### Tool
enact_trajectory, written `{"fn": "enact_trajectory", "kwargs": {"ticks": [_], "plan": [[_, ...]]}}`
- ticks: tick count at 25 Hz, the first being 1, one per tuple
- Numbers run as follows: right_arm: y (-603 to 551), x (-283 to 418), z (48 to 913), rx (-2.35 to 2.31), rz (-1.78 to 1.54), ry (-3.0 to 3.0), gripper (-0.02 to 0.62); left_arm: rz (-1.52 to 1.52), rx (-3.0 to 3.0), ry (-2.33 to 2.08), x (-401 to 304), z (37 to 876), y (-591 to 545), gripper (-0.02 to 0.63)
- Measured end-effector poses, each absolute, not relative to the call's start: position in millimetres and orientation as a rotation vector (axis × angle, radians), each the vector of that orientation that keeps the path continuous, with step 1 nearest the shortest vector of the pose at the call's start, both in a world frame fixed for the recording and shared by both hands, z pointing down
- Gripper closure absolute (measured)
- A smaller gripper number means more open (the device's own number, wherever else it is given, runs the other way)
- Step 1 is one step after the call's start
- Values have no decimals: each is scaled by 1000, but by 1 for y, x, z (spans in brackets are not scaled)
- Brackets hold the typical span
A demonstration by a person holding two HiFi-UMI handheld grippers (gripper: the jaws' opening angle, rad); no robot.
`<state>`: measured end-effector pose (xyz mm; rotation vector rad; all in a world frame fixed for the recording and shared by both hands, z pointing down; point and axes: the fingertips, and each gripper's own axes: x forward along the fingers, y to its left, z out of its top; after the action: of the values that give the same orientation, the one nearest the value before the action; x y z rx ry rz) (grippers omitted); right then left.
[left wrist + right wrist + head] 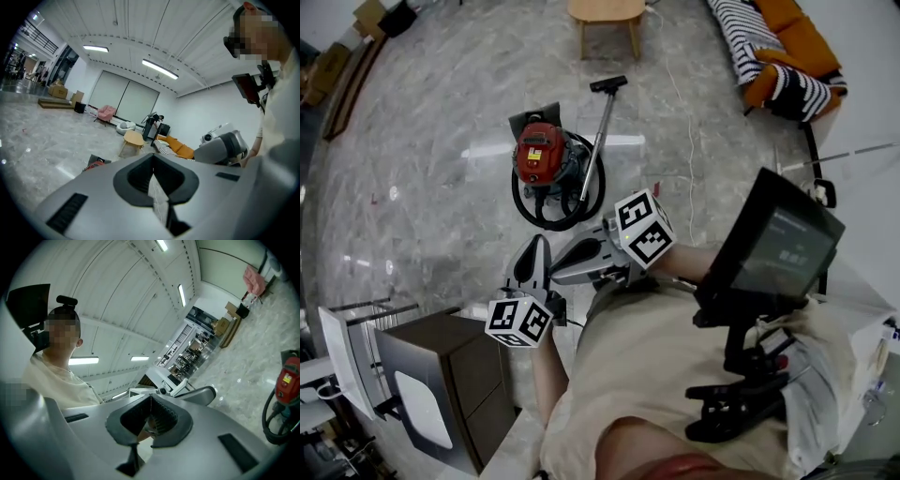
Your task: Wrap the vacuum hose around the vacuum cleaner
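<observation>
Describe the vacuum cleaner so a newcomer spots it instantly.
From the wooden table at the top of the head view, come down the marble floor. The vacuum cleaner stands alone there, the only red-topped thing, with a black hose looped at its base.

Large hall; marble floor (422, 141), sofa (806, 39)
</observation>
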<state>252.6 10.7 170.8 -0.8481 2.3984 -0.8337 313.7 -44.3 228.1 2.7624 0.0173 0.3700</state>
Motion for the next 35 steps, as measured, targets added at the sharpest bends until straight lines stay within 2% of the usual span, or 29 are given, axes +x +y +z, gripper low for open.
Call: {"fn": "enact_trajectory", "kwargs": {"ticks": [8, 16, 26, 35], "plan": [[90, 309, 166, -789, -790, 2323, 591, 484, 2748, 22, 358, 233, 46, 600], [145, 332, 173, -726, -798, 2305, 591, 554, 2728, -49, 378, 238, 101, 600], [142, 302, 178, -686, -830, 2359, 591, 527, 2711, -116, 351, 242, 95, 600], [107, 240, 179, -718, -876, 2420, 591, 441, 2682, -116, 282, 240, 62, 600]]}}
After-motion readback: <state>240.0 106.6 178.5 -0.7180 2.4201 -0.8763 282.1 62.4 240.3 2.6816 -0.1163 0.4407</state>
